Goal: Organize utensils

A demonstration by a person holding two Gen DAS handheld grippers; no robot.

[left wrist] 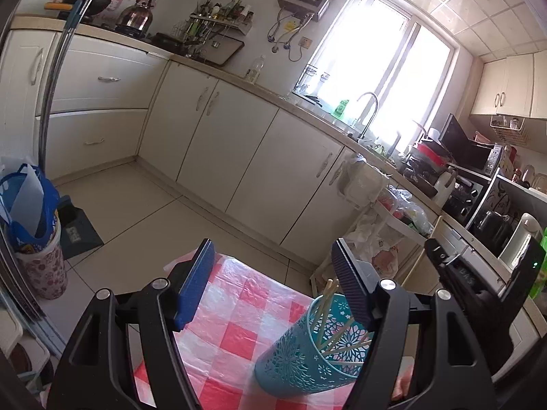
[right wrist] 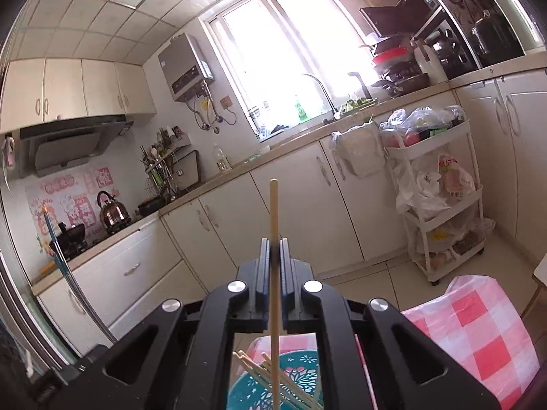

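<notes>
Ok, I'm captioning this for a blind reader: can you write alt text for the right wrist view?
The right hand-held gripper is shut on a single upright chopstick, above a teal cutout holder with more chopsticks inside. Behind it are a red-checked tablecloth and a bright kitchen.

The left gripper (left wrist: 270, 270) stands with its jaws apart above a table (left wrist: 239, 311) covered in a red-and-white checked cloth. A teal perforated holder (left wrist: 304, 352) stands near the table's right edge, just beside the right finger (left wrist: 352, 290). Chopsticks (left wrist: 342, 338) lean inside the holder.
</notes>
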